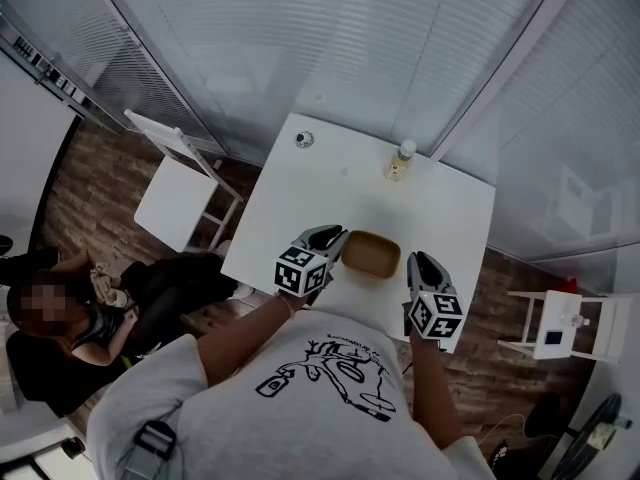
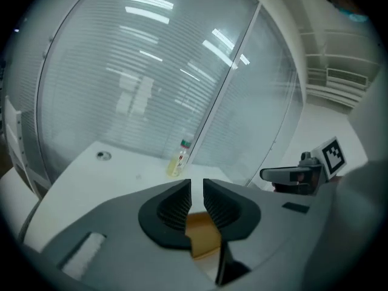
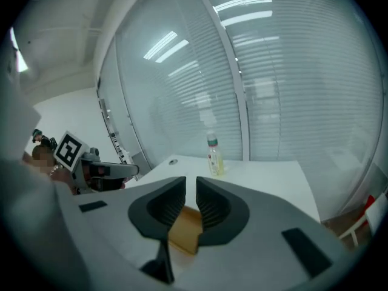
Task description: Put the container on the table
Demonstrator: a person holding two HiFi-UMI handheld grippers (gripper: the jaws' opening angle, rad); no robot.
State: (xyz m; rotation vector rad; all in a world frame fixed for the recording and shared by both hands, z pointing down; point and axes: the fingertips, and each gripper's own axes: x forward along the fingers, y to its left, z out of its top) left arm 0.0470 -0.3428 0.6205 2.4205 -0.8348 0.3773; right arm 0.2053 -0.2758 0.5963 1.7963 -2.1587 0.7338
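The shallow tan container [image 1: 371, 253] is set on the white table [image 1: 330, 193] near its front edge, gripped by nothing. It is flanked by the left gripper [image 2: 197, 190] and the right gripper [image 3: 191, 190], each released, with jaws narrowly parted and empty. A small bottle [image 1: 401, 161] is stood by the far edge.

From here I see a tan container [image 1: 371, 253], a white table [image 1: 300, 208] and a bottle [image 1: 400, 163] of pale yellow liquid. My left gripper [image 1: 325, 236] and right gripper [image 1: 420, 261] are grey, with black ribbed pads [image 2: 173, 208] and black-and-white square-patterned cubes [image 1: 300, 271]. The floor [image 1: 90, 188] is brown wood plank.
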